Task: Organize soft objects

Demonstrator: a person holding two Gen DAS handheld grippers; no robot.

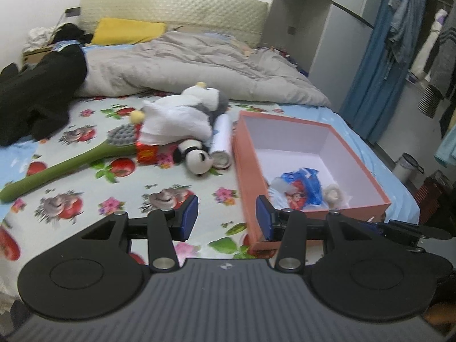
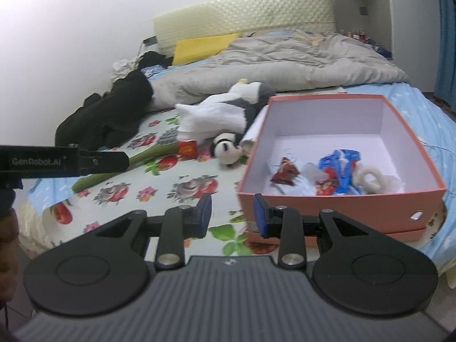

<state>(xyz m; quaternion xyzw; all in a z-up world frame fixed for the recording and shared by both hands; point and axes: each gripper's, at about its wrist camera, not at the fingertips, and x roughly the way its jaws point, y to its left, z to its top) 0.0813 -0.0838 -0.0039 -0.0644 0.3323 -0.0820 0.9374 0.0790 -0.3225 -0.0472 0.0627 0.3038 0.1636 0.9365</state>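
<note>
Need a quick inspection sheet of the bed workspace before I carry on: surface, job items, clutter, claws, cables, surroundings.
Surface: floral bedsheet, mostly bare up front.
Job's things: white and grey plush and panda plush lie left of the open orange box; blue packet and red packet inside.
Clutter: green brush, red carton, white tube, black clothes, grey duvet.
Claws: left claw and right claw open, empty.
Cables: nothing seen.
Surroundings: headboard, blue curtain.
</note>
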